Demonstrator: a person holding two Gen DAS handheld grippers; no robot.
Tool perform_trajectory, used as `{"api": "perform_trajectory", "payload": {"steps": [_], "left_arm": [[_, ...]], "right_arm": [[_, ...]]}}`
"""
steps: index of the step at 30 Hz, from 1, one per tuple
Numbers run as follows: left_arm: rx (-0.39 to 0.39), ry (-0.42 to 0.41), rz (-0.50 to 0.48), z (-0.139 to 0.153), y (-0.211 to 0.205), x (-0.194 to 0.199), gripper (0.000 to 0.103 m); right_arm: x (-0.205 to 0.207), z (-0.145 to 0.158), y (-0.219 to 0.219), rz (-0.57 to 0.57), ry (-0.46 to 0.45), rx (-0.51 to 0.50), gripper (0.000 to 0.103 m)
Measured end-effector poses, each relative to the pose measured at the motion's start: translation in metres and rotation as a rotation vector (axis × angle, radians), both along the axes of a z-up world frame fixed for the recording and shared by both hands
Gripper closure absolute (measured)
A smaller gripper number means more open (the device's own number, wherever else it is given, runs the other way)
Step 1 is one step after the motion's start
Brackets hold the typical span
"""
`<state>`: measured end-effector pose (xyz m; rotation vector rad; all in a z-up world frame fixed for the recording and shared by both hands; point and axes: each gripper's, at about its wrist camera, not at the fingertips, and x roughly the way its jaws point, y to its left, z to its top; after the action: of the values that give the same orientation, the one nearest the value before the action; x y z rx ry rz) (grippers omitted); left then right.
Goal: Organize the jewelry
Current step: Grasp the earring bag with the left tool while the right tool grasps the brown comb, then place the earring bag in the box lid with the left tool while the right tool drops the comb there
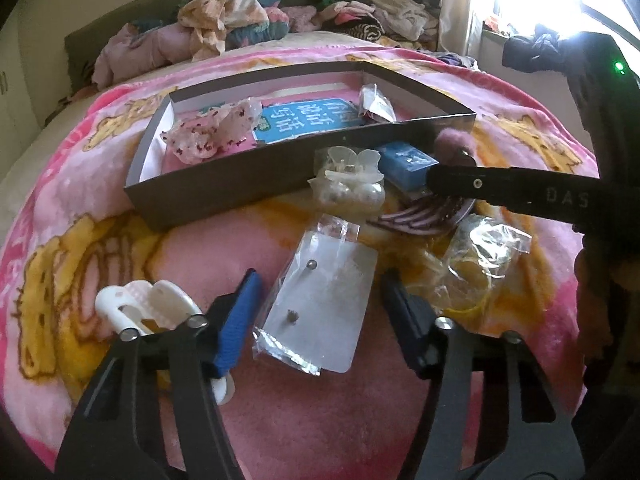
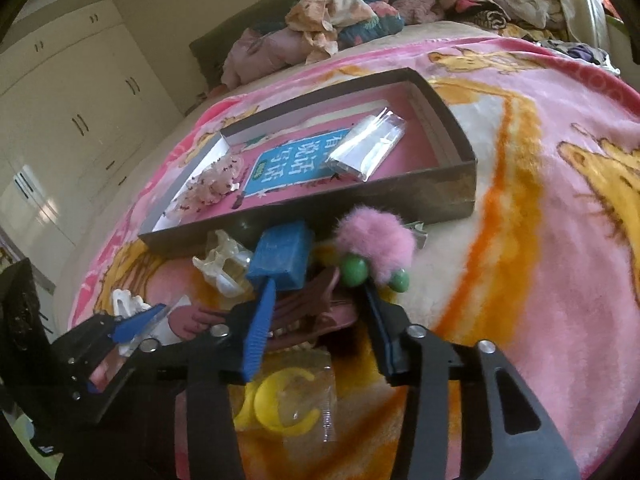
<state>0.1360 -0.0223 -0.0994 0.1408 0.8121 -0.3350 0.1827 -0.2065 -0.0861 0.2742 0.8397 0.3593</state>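
A shallow brown box [image 1: 224, 176] lies on the pink blanket and holds a floral scrunchie [image 1: 212, 130], a blue-labelled card [image 1: 308, 118] and a clear packet [image 1: 374, 102]. My left gripper [image 1: 320, 284] is open, its jaws either side of a clear bag of stud earrings [image 1: 320, 312]. A white hair claw [image 1: 148, 306] lies left of it. My right gripper [image 2: 316, 292] is open over a dark pink hair claw [image 2: 304, 312], close to a blue box [image 2: 282, 256] and a pink pom-pom with green beads [image 2: 376, 240].
A bag of pearl clips [image 1: 352, 178] and a crinkled bag with yellow pieces [image 1: 476, 264] lie beside the box. Yellow crescents in a bag [image 2: 288, 400] lie under my right gripper. Piled clothes [image 1: 224, 20] sit at the bed's far end; white wardrobes [image 2: 72, 112] stand left.
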Motion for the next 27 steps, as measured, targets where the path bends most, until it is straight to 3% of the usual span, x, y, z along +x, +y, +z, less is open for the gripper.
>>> {"api": "perform_trajectory", "payload": {"steps": [7,15,27], "left_arm": [[-0.005,0.005,-0.003,0.0,-0.001,0.001,0.07],[-0.023,-0.002,0.016,0.003,0.002,0.0,0.072],[-0.083,-0.049,0.032,0.032,0.002,-0.004,0.072]], "right_arm": [[-0.007,0.01,-0.007,-0.012,-0.068,0.003,0.072],[-0.012,0.021,-0.022,-0.031,-0.105,0.015,0.075],[-0.021,0.042,-0.036,-0.04,-0.174,-0.017,0.077]]}}
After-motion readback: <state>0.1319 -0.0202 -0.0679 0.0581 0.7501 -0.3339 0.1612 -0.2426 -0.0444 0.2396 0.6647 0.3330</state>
